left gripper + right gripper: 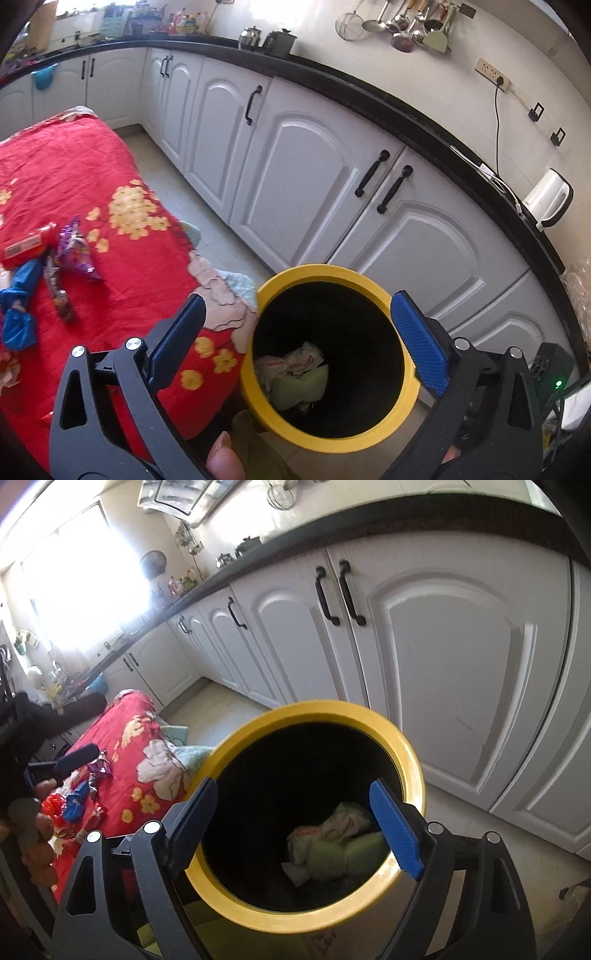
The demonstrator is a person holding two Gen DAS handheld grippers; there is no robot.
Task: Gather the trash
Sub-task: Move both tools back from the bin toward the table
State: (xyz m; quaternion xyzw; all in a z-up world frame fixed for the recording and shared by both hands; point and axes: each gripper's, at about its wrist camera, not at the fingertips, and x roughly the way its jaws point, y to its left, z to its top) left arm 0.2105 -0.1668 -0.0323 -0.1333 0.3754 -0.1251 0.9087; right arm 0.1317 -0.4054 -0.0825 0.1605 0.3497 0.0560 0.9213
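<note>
white kitchen cabinets (pixel 295 155) behind; both grippers' fingers (pixel 421 343) (pixel 397 834) spread wide, empty, over the yellow bin (pixel 369 284).

Daylight floods in from a window (pixel 77 579) at the upper left of the right wrist view, blown out to pure white — glare washes over the wall around it and along the far end of the counter (pixel 155 616). The cabinet doors (pixel 454 672) are evenly lit and fairly sharp. Both views bend strongly at the edges, with dark vignetted corners. The bin (pixel 328 354) is black and shadowed inside; the crumpled trash (pixel 332 845) at its bottom is dim and soft. The left wrist view is bright, even and crisp — the red cloth (pixel 74 184) shows saturated colour and small soft shadows.
</note>
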